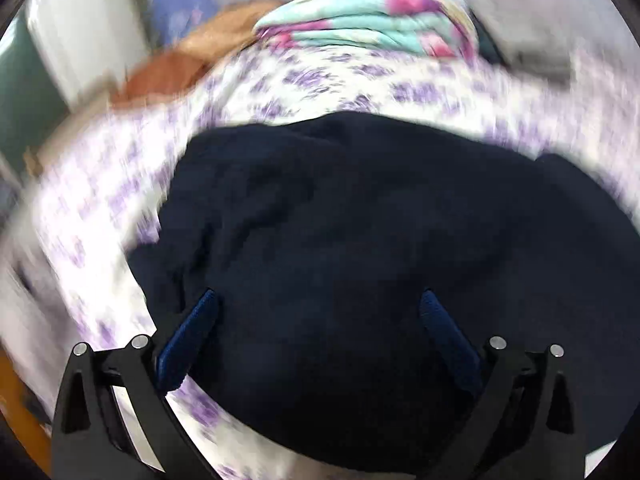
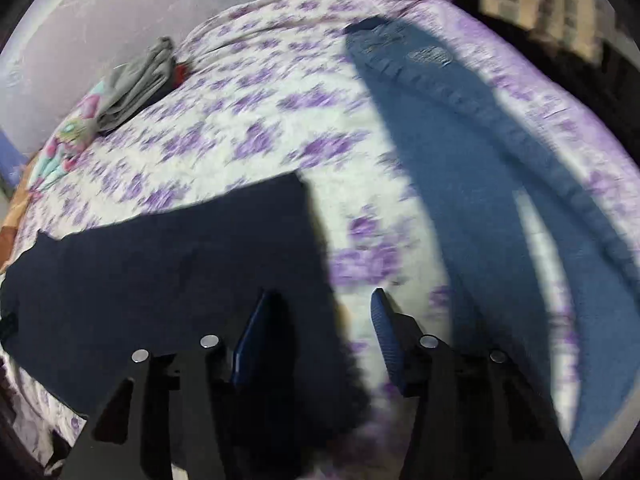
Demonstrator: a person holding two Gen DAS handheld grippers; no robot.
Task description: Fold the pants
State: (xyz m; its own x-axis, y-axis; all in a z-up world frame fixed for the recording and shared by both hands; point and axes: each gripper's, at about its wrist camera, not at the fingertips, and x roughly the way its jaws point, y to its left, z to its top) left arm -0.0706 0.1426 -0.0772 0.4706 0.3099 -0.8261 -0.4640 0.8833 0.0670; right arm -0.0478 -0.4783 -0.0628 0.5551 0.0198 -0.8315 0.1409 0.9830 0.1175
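Observation:
Dark navy pants (image 1: 360, 240) lie on a bed with a white and purple flowered cover (image 1: 360, 80). My left gripper (image 1: 318, 304) is open, its blue fingers spread just above the bunched navy cloth, holding nothing. In the right wrist view the navy pants (image 2: 168, 264) lie flat at the lower left, their edge running under my right gripper (image 2: 322, 300), which is open and empty; its left finger is over the cloth and its right finger over the bed cover (image 2: 260, 120). Both views are motion-blurred.
Blue jeans (image 2: 480, 184) lie spread along the bed's right side. A folded turquoise and pink blanket (image 1: 372, 20) and an orange cloth (image 1: 188, 60) sit at the bed's far end. Folded grey clothes (image 2: 136, 84) lie near the wall.

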